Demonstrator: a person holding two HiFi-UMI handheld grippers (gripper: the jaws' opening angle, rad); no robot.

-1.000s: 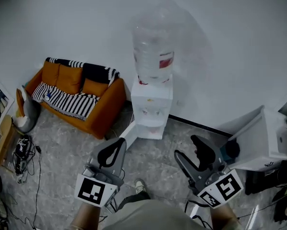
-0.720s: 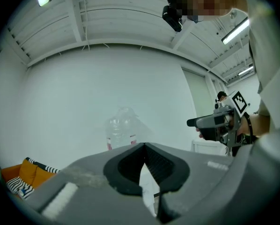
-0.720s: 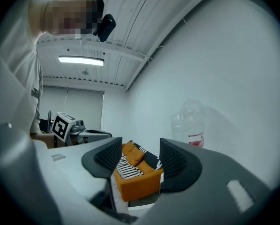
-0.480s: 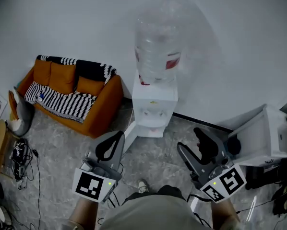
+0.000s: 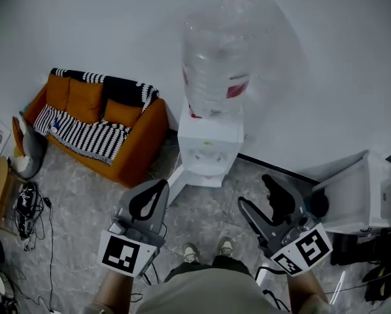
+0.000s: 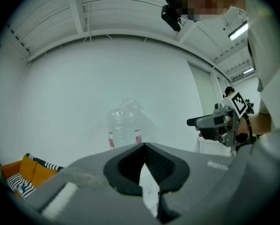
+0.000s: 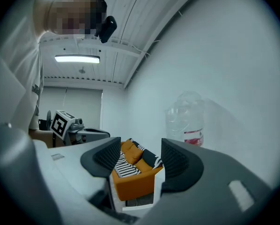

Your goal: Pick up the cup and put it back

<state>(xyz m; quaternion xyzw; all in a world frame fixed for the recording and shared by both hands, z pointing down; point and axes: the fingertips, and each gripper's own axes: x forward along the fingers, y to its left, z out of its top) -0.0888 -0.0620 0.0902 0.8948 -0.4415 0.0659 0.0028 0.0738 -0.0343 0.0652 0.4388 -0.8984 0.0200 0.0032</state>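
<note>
Bumps may come at the cooler (image 5: 208,139) at 12 o'clock, since no cup shows, the left gripper (image 5: 160,186) is pinched together and the right gripper (image 5: 255,193) is spread apart, empty.

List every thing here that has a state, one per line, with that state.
left claw: shut, tips together, nothing held.
right claw: open, jaws just widened a little, nothing between them.
water bottle: inverted on the dispenser, fill level unreadable.
water dispenser: standing upright.
sofa: striped blanket draped over it.
cup: not visible in any view.
</note>
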